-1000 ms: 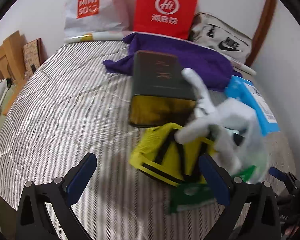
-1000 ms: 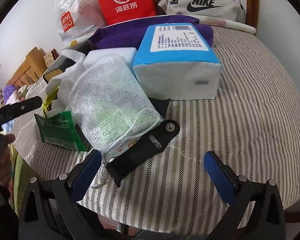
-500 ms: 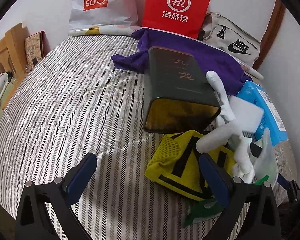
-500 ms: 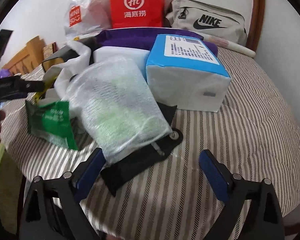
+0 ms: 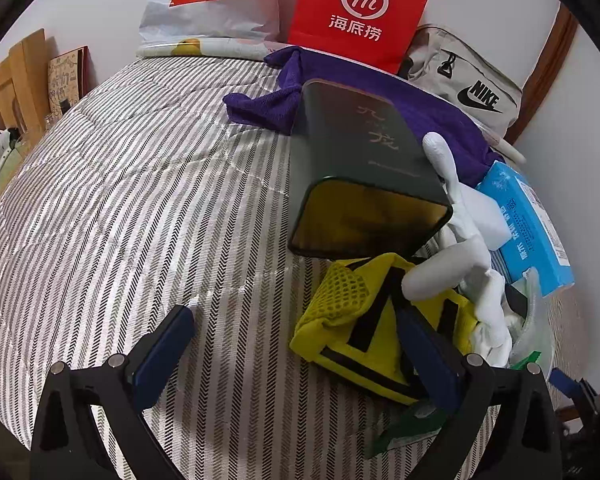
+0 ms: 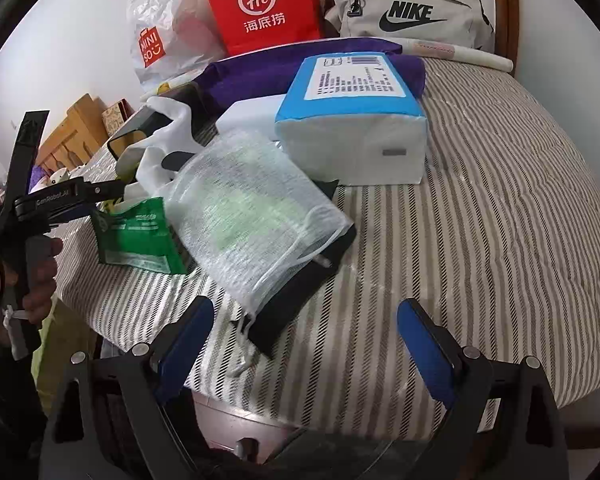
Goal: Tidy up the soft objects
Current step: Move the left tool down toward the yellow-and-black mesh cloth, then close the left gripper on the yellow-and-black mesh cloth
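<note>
Two grippers, both with fingers spread wide and holding nothing. Left gripper (image 5: 296,354) hovers over the striped bed cover (image 5: 120,208); its right finger overlaps the yellow mesh pouch (image 5: 364,320). At 1 o'clock past the pouch, a white glove (image 5: 460,248); at 12 o'clock, a dark tin box (image 5: 364,164) lying on its side; beyond that, a purple cloth (image 5: 268,104). Right gripper (image 6: 304,340): a white net bag (image 6: 256,212) on a black pouch (image 6: 296,300) at 11 o'clock, a green packet (image 6: 136,236) at 10, a blue tissue pack (image 6: 356,116) at 12. Farthest, a red paper bag (image 6: 260,4) at the wall.

Bare striped bedspread (image 5: 140,208) left; dark box (image 5: 356,168) & yellow mesh bag (image 5: 364,320) blocking right
</note>
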### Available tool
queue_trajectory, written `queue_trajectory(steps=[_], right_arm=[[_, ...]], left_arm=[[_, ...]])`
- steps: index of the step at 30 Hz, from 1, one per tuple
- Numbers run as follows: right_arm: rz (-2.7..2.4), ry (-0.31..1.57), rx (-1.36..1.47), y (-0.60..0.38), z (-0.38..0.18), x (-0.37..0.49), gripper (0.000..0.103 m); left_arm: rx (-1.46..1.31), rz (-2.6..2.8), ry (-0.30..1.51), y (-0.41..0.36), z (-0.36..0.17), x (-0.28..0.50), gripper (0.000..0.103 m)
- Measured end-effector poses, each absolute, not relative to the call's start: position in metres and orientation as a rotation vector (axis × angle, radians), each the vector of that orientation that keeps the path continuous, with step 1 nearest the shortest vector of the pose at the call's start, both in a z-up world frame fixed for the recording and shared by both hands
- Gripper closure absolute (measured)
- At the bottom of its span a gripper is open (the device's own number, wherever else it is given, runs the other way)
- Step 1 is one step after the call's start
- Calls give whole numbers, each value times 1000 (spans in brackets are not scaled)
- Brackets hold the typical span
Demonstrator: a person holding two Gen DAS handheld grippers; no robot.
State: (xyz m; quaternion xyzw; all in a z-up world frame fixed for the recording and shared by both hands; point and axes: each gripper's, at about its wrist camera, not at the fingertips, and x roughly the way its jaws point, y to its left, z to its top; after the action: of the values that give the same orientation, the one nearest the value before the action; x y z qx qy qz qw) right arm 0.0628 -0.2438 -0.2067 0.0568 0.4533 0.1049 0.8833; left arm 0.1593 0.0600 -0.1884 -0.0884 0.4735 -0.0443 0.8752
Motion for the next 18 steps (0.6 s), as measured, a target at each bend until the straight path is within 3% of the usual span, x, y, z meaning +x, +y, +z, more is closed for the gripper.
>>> queue_trajectory(steps=[8, 18], right_arm=[[98, 885, -19, -218, -217, 59, 10], [109, 825, 71, -264, -195, 39, 10]], left_arm=[[-176, -94, 995, 59, -188, 158, 1], [-173, -89, 992, 58, -188, 157, 1]])
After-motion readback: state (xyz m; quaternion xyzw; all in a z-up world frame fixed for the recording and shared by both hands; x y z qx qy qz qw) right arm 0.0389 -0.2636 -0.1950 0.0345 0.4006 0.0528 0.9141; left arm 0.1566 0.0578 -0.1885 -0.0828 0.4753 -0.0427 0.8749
